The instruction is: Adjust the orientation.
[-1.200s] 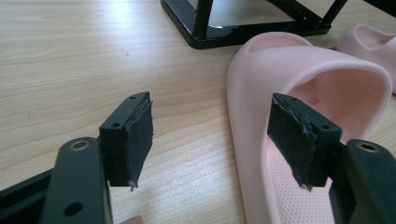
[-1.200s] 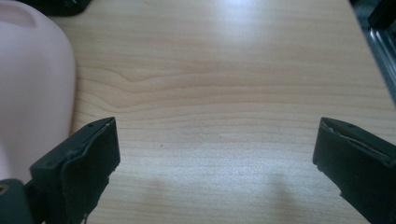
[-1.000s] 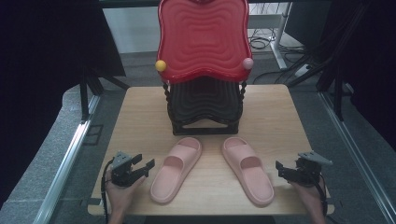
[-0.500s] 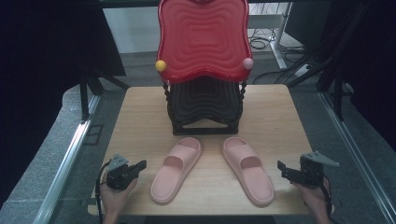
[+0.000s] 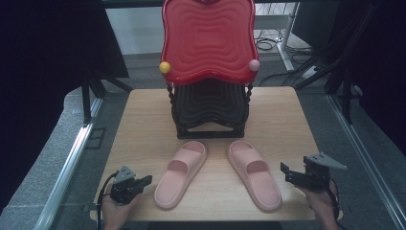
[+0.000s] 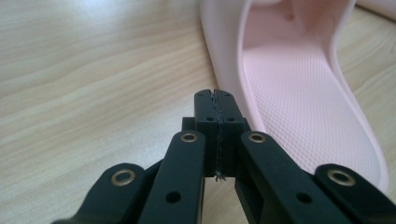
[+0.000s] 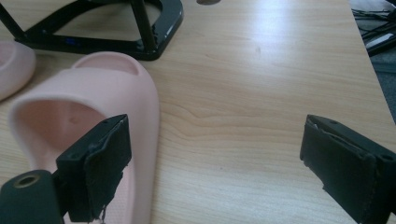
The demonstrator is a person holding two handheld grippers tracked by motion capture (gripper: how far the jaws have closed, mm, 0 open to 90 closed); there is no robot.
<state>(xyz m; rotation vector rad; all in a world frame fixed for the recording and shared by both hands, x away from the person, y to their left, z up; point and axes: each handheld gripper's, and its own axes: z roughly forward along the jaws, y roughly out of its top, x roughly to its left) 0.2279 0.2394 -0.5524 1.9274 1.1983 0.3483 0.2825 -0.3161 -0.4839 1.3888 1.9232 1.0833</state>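
Your left gripper (image 5: 143, 181) was clenched on nothing beside the left slipper (image 5: 182, 173); your right gripper (image 5: 287, 172) stood released, jaws wide, near the right slipper (image 5: 253, 174).

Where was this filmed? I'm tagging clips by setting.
Probably a lab or recording workspace, not a home: a lone wooden table framed by metal rails, loose cables on the floor behind, and staged props, a shoe rack and pink slippers.

It looks like a lab or test room. Around the wooden counter (image 5: 143, 124) stand dark curtains (image 5: 43, 72), metal rails (image 5: 72, 158), and loose cables (image 5: 268, 44) behind it.
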